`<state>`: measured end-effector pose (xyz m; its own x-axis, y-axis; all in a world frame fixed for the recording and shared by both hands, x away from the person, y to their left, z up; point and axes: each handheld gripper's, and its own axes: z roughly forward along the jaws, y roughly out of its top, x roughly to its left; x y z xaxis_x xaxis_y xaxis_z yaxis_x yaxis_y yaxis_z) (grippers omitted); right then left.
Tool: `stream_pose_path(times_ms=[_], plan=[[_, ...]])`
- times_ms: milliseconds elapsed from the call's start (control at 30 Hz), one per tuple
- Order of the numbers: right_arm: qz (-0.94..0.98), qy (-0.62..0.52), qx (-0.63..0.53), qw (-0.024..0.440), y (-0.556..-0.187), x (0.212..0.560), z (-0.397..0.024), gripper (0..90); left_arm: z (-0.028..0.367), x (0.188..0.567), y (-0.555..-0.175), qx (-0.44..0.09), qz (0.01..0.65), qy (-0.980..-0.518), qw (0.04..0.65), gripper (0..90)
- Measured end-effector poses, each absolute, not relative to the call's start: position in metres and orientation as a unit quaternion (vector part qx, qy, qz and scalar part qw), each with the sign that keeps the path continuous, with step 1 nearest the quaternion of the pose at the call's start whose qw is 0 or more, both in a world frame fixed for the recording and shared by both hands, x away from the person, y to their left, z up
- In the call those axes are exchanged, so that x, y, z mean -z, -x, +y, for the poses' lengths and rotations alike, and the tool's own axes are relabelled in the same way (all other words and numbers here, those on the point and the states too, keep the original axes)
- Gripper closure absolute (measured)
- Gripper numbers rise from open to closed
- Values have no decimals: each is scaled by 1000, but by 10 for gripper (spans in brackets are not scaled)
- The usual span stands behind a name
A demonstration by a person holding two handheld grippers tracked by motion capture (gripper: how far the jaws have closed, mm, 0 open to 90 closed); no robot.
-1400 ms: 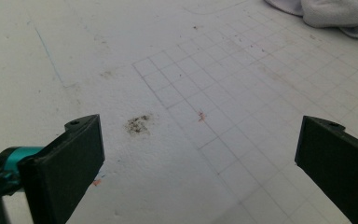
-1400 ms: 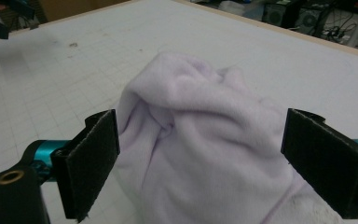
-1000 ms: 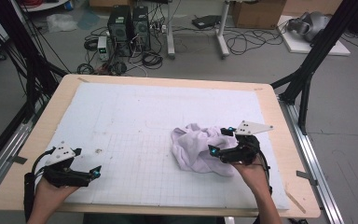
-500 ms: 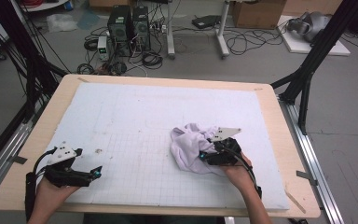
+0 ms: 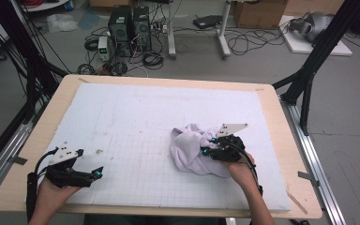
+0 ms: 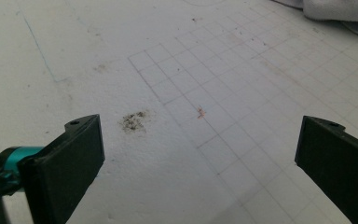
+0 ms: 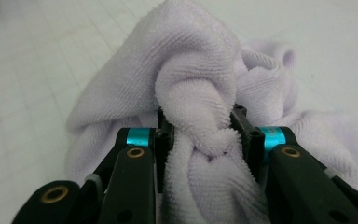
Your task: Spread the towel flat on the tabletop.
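Observation:
A crumpled lilac towel (image 5: pixel 190 152) lies on the right half of the white gridded mat (image 5: pixel 136 117). My right gripper (image 5: pixel 207 146) pushes into its right side. In the right gripper view its jaws have just been closing, and a thick fold of the towel (image 7: pixel 196 84) is now bunched and pinched between them, the right gripper (image 7: pixel 198 122) shut on it. My left gripper (image 5: pixel 96 172) rests near the mat's front left corner, far from the towel. It is open in the left gripper view (image 6: pixel 200 154), with bare mat between the jaws and the towel (image 6: pixel 335 11) at the top right.
The mat covers a wooden table (image 5: pixel 40 140) with a narrow bare rim. A dark smudge (image 6: pixel 133 120) marks the mat ahead of the left gripper. Computer towers (image 5: pixel 131 28), cables and black frame legs (image 5: pixel 309 75) stand on the floor beyond the far edge.
My right gripper has moved left and slightly down into the towel and its jaws have closed on a fold. The left gripper has stayed where it was.

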<state>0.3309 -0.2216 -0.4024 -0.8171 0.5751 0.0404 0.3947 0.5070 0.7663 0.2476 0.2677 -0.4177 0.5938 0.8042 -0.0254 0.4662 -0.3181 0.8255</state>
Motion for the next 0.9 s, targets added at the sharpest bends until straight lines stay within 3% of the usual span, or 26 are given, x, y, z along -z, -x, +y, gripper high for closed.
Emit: stream_pose_path(times_ms=[433,600,667,700,767,900], plan=[[852,-191,-480,83,-306,325,-151,668,270,416,-247,-202,403,-784,427,18],[864,-178,-467,60,-297,343,-127,657,270,416,-247,-202,402,-784,427,18],[884,-178,-430,39,-295,378,-116,635,268,416,-248,-200,401,-784,429,18],[884,-178,-430,39,-295,378,-116,635,268,416,-248,-200,401,-784,429,18],[897,-181,-402,5,-292,409,-114,566,267,415,-249,-197,400,-784,431,18],[888,-178,-424,0,-278,407,-126,367,260,413,-251,-193,393,-785,438,22]])
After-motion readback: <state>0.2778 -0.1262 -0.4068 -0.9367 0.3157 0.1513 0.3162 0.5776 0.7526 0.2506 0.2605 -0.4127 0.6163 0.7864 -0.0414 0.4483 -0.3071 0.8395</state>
